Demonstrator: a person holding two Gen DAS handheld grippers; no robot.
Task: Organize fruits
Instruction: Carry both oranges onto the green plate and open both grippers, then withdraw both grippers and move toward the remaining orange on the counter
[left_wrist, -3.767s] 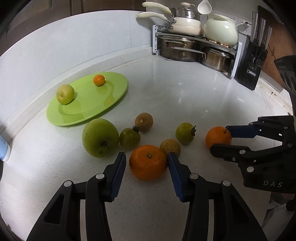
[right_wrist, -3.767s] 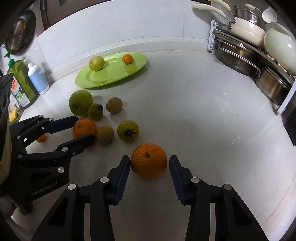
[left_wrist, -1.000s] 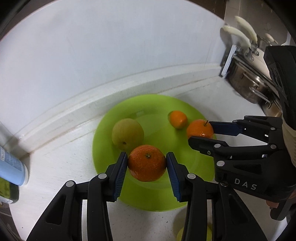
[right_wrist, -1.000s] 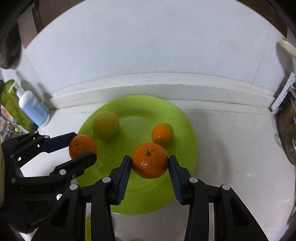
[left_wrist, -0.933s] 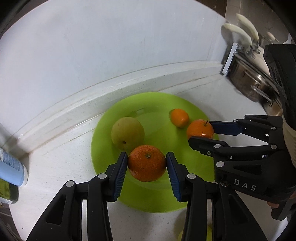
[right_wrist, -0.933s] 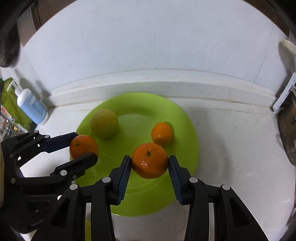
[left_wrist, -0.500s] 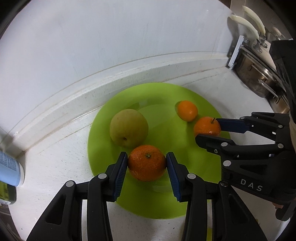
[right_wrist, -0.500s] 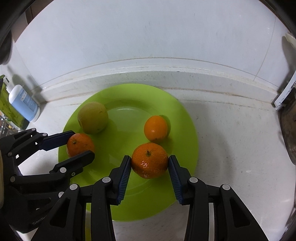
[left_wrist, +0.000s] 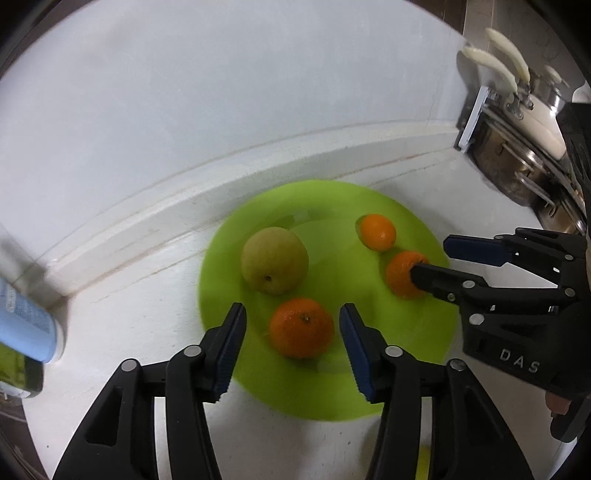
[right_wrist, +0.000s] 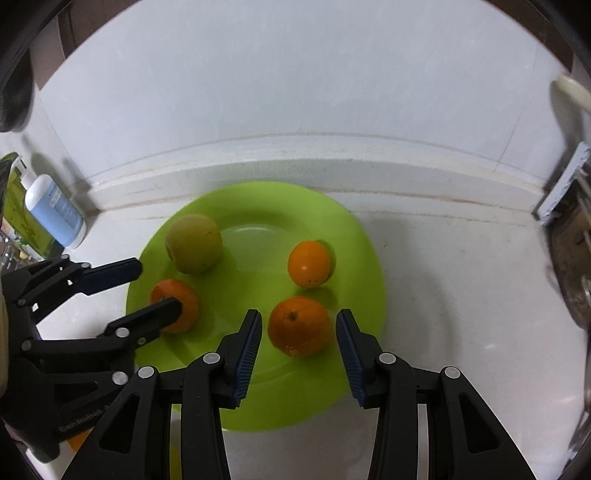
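Landmark: the green plate (left_wrist: 424, 354) by the backsplash; every place below is given from it.
Left gripper (left_wrist: 291, 343): its blue pads, clamped on an orange half a second ago, now stand wide apart with a clear gap on each side of the fruit.
Left orange (left_wrist: 301, 328): released, and appears to rest on the plate's near part, just in front of the pear.
Right gripper (right_wrist: 298, 345): also spread wide now, where it gripped its fruit a moment ago; neither pad touches the fruit.
Right orange (right_wrist: 298, 325): set down on the plate's near-right part, just in front of the small tangerine.
Pear (left_wrist: 274, 260): on the plate's far-left part, unmoved through the approach.
Small tangerine (right_wrist: 308, 263): on the plate's far-right part, apart from both new arrivals.
Plate count: four fruits now, against two before the carry.
Blur: the plate rim smears in both views, so I judge the grippers to be moving, probably backing off.
Meaning for the task: both deliveries look complete. The fruits seen earlier on the counter are mostly out of view, apart from slivers at the bottom edges; they are likely next.
Risk: a round orange could roll if a retreating pad nudges it.
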